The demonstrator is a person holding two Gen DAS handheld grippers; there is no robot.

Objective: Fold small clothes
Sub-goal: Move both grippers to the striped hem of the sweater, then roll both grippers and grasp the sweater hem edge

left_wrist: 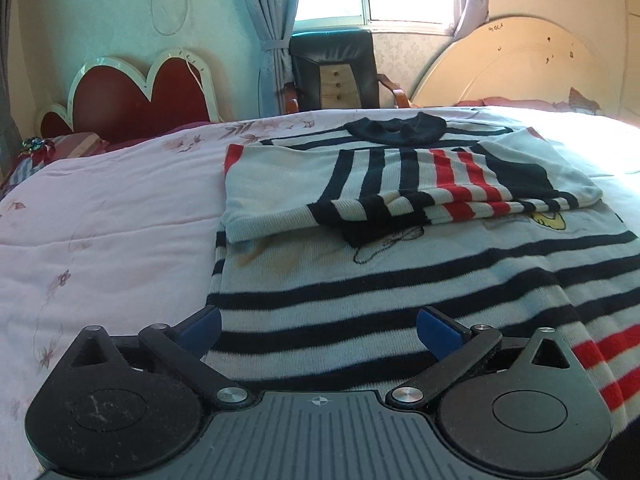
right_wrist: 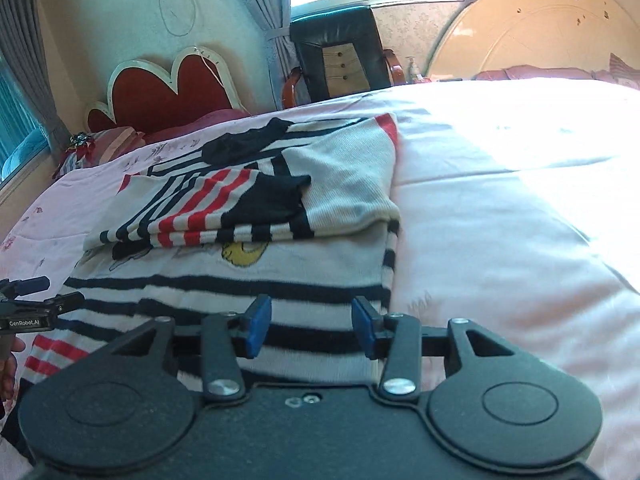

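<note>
A small white knit sweater [left_wrist: 360,276] with navy and red stripes lies flat on the bed, collar at the far end. Both sleeves [left_wrist: 400,184] are folded across its chest. My left gripper [left_wrist: 318,330] is open and empty, just above the sweater's near hem at its left side. My right gripper [right_wrist: 311,330] is open and empty above the hem [right_wrist: 280,320] near the sweater's right edge. The sweater fills the left half of the right wrist view [right_wrist: 248,264]. The left gripper also shows at the left edge of that view [right_wrist: 28,300].
The sweater rests on a pink floral quilt [left_wrist: 100,220] that covers the bed [right_wrist: 500,220]. A red heart-shaped headboard [left_wrist: 136,96] stands at the far left. A black chair [left_wrist: 334,72] and a round tabletop [left_wrist: 520,64] lean by the window.
</note>
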